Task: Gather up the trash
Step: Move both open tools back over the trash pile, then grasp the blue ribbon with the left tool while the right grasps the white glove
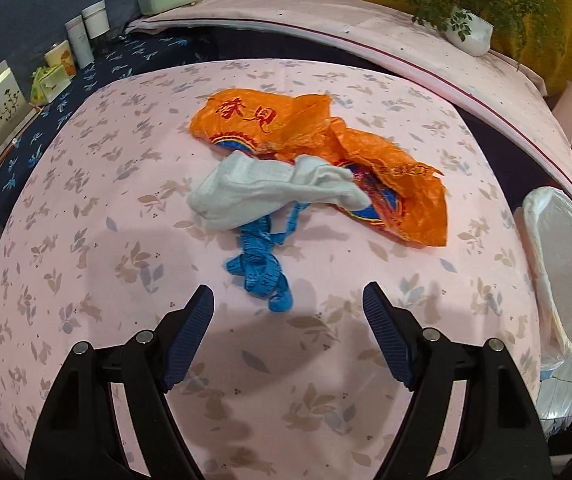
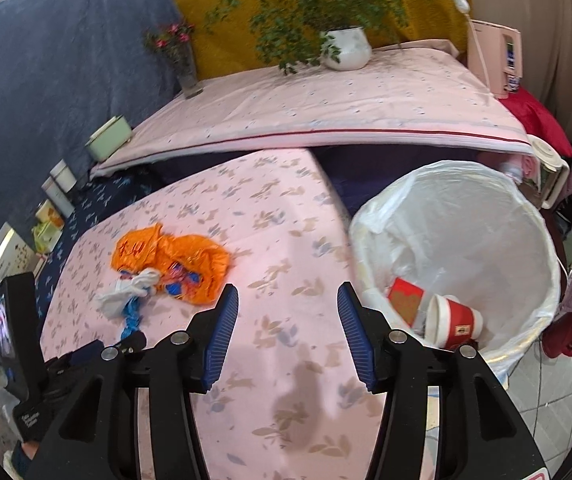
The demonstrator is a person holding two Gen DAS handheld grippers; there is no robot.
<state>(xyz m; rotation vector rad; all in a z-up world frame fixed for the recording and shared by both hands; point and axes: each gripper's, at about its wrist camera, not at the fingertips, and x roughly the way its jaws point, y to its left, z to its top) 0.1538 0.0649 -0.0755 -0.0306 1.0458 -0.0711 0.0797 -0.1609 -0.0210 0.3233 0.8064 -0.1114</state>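
Jaws of the left gripper (image 1: 287,312) stand wide and empty above the blue tape (image 1: 261,268), which looks light, limp and slippery, best pinched at its bunched loops.

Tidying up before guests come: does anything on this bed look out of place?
Yes: a crumpled orange plastic bag, a white sock and a tangled blue tape measure lie heaped mid-bedspread, outside the lined bin.

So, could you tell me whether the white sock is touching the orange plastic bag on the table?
Touching. The left wrist view shows the white sock lying over the orange plastic bag's lower edge, no gap.
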